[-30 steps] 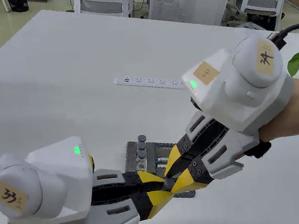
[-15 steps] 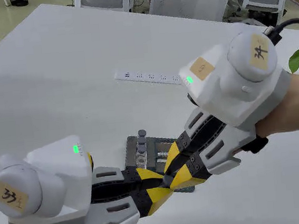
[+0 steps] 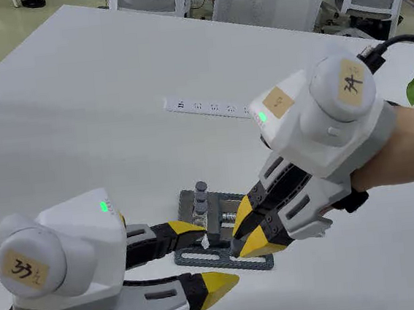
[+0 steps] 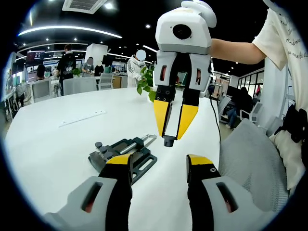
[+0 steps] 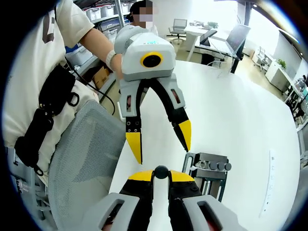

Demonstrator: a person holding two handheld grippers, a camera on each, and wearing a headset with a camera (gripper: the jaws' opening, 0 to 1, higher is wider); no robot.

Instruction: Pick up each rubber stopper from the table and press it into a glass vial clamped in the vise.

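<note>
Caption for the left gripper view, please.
Right gripper holds a dark stopper above the table near the vise, framed by the open left gripper.

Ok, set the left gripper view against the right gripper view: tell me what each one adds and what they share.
Left gripper view: the right gripper face on, shut on a dark rubber stopper. Right gripper view: the left gripper face on, open and empty, and the stoppered vials seen as a row. Both: the vise on the white table, with the power strip beyond it.

A white table (image 3: 77, 101) carries a dark vise (image 3: 217, 257) and a white power strip (image 3: 206, 109).
</note>
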